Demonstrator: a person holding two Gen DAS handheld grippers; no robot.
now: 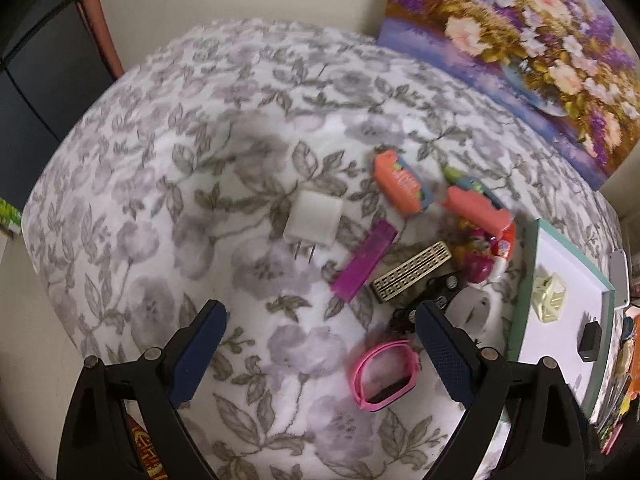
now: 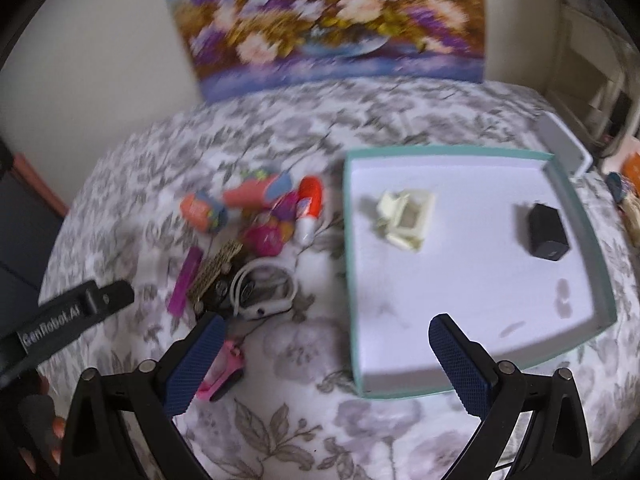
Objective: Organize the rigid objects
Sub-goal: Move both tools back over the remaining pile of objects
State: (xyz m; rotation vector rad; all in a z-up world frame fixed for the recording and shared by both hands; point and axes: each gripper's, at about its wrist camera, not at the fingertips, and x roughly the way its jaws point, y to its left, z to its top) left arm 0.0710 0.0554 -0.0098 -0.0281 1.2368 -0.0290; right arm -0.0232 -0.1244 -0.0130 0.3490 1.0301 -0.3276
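We find both the left gripper (image 1: 320, 328) and right gripper (image 2: 326, 344) open and empty. Loose items, including the white charger (image 1: 314, 220), lie on the worktop (image 1: 160, 200) beside the tray (image 2: 472, 390); we judge another pickup next.

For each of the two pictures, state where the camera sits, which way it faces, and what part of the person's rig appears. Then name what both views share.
Left wrist: on the left gripper, facing down at the white plug adapter; both open blue-padded fingers show.
Right wrist: on the right gripper, facing the teal-rimmed white tray; its open fingers and the other gripper's black body show.
Shared: tray, pink watch band, flower painting.
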